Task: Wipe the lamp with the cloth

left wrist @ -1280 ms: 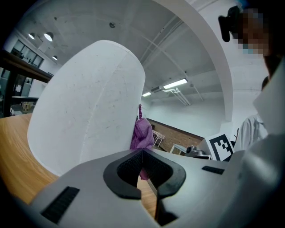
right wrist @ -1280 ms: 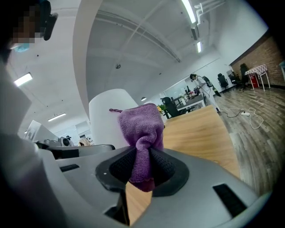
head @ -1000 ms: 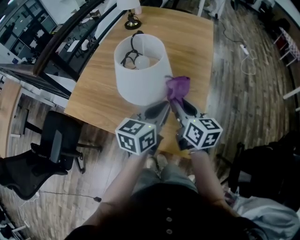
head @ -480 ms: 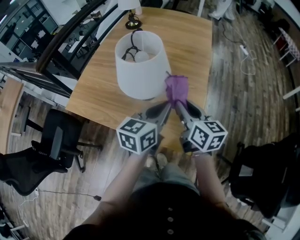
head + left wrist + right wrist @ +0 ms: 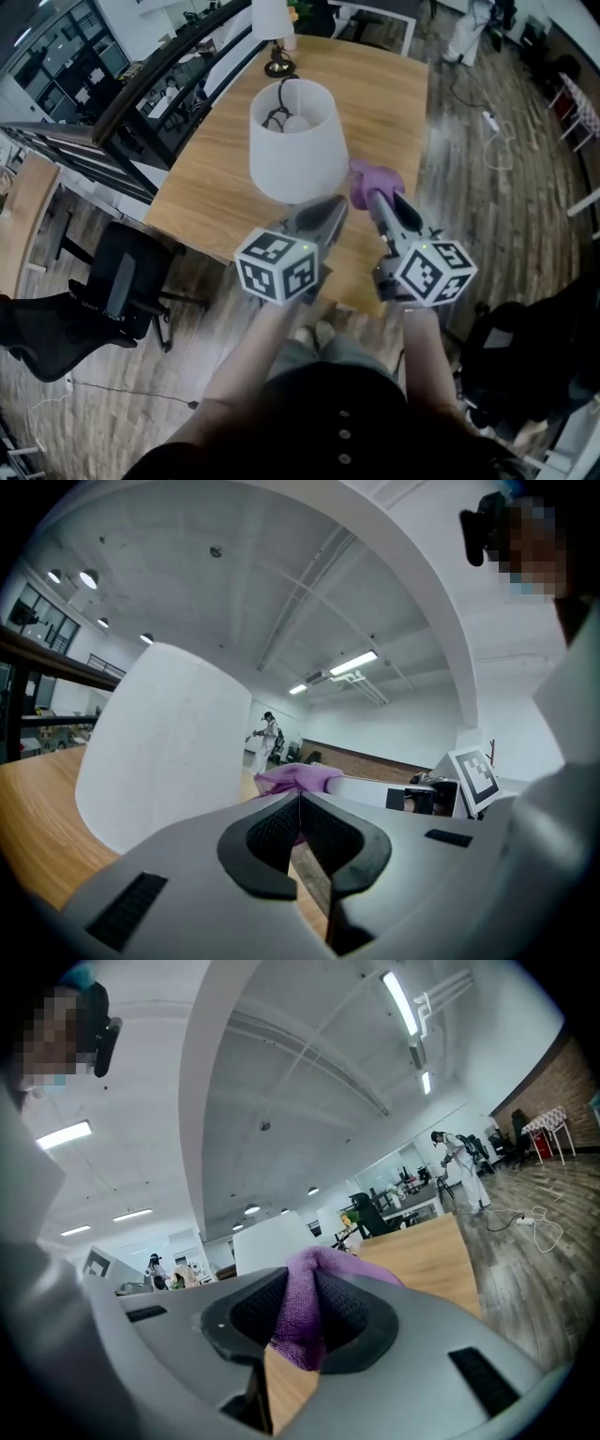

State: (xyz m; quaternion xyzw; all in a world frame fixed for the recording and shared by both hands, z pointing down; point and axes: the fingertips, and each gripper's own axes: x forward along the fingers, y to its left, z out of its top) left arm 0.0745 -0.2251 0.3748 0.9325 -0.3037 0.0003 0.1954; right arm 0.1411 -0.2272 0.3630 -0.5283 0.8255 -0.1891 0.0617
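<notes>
On the wooden table (image 5: 211,202) the white lamp (image 5: 298,141) stands upright. From above its shade hides the base, and only the bulb and cord show inside. Just right of the shade, the right gripper (image 5: 379,192) has its fingers clenched on the purple cloth (image 5: 373,176), part of it buried between them. I cannot tell whether the cloth touches the shade. The left gripper (image 5: 328,208), by the shade's lower rim, has its fingers pressed together on nothing.

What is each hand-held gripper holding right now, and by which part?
The right hand-held gripper pinches the purple cloth by a bunched fold, cloth bulging past its tips. The left hand-held gripper is shut on nothing.
</notes>
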